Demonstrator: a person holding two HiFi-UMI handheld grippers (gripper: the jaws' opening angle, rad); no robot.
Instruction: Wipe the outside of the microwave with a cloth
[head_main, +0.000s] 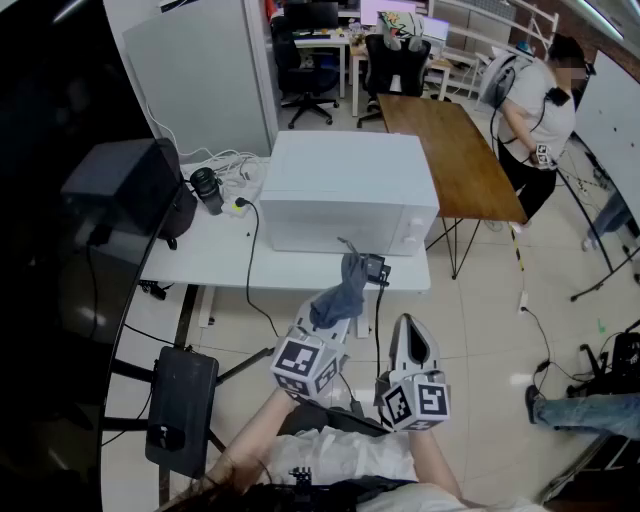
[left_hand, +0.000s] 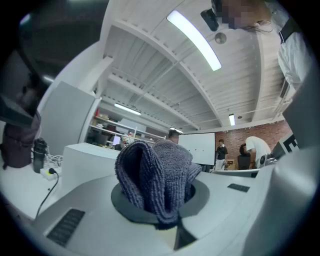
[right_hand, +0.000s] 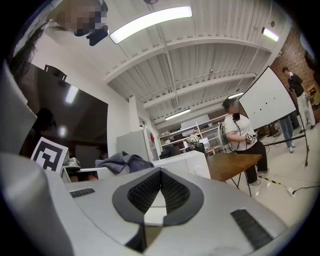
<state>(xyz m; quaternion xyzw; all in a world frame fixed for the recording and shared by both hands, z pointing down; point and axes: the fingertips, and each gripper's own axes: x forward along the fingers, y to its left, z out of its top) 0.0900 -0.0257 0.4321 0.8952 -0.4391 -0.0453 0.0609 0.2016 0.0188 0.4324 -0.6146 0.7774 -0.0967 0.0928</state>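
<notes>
Microwave (head_main: 345, 190) seems not yet wiped: the left gripper (head_main: 333, 312) clamps the grey cloth (head_main: 343, 285) apart from it, and the right gripper (head_main: 411, 328) is closed, empty.

White table (head_main: 210, 252), white microwave (head_main: 345, 178) on it, dark cup (head_main: 207, 189), white cables (head_main: 232, 160), black bag (head_main: 128, 190) at left edge

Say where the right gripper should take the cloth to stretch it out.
Likely the free end of the cloth, which sticks out past the left gripper clamped on its base. Come from the right side, where the right gripper is; its jaws are shut, so open them first.
</notes>
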